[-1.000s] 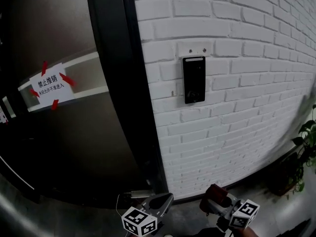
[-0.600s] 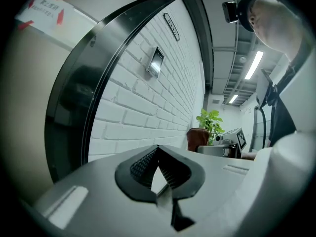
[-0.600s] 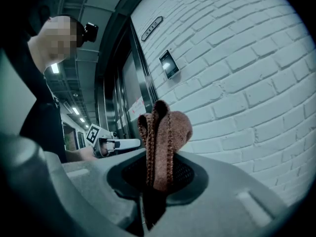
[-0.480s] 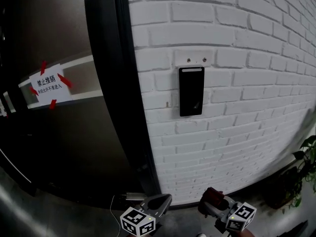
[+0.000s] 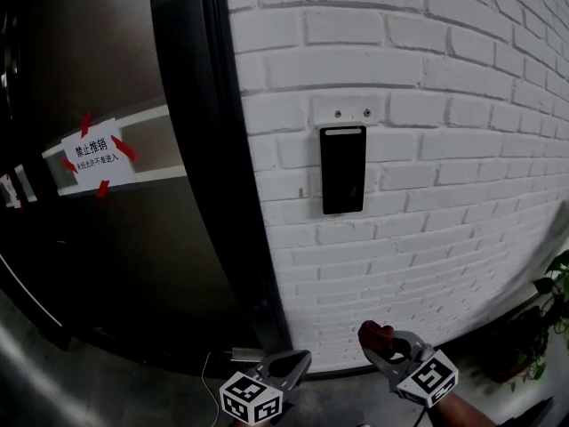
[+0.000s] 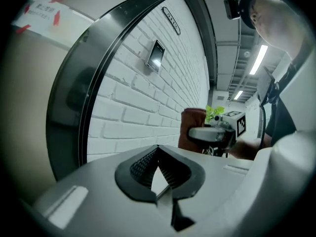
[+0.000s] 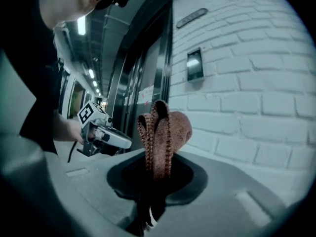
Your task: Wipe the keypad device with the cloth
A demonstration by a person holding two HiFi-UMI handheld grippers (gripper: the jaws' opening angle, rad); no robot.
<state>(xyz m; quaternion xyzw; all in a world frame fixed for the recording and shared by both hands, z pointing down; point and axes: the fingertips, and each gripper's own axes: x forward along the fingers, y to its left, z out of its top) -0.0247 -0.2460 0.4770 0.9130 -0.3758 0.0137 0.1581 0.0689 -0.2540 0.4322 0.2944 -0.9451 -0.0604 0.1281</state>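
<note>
Keypad device: mounted on white brick wall, beside dark door frame; framed larger than a second ago.
Cloth: brown, clenched in right gripper; raised slightly, well below keypad device.
Left gripper: jaws pressed together, nothing held; kept low.

My right gripper pinches nubbly brown cloth; mid-frame, the glossy black keypad device sits on rough, matt white brick wall.

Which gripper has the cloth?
The right gripper: its jaws are shut on the brown cloth. The left gripper has its jaws together, nothing between them.
</note>
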